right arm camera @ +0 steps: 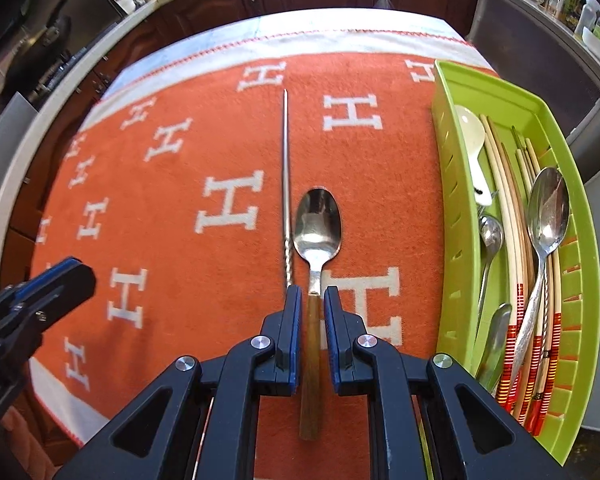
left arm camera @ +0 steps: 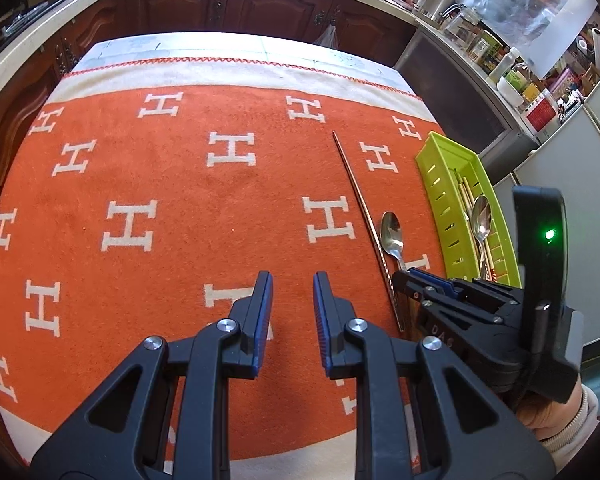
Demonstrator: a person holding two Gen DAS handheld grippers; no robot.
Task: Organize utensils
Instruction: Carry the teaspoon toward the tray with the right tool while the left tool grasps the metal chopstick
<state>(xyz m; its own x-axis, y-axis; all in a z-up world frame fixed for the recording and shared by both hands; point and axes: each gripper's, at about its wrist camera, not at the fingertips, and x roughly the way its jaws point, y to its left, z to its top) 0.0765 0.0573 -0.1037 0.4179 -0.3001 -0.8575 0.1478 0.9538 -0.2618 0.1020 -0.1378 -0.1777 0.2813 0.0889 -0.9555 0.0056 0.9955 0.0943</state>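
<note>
A metal spoon [right arm camera: 318, 224] with a wooden handle lies on the orange cloth, bowl pointing away. My right gripper [right arm camera: 313, 292] straddles that handle, jaws narrow, with a thin gap on each side. A long metal chopstick [right arm camera: 286, 168] lies just left of the spoon, parallel to it. The green utensil tray [right arm camera: 444, 200] at the right holds a white spoon [right arm camera: 472, 136], metal spoons and several chopsticks. My left gripper [left arm camera: 293, 280] hovers over bare cloth, open with nothing between its fingers. The left wrist view also shows the spoon [left arm camera: 392, 232], chopstick [left arm camera: 360, 200], tray [left arm camera: 432, 168] and right gripper [left arm camera: 408, 276].
The orange cloth with white H marks [left arm camera: 180, 200] covers the table. Dark wooden cabinets [left arm camera: 260, 4] and a cluttered counter [left arm camera: 500, 60] lie beyond its far and right edges. A person's hand [left arm camera: 548, 412] holds the right gripper. The tray sits at the table's right edge.
</note>
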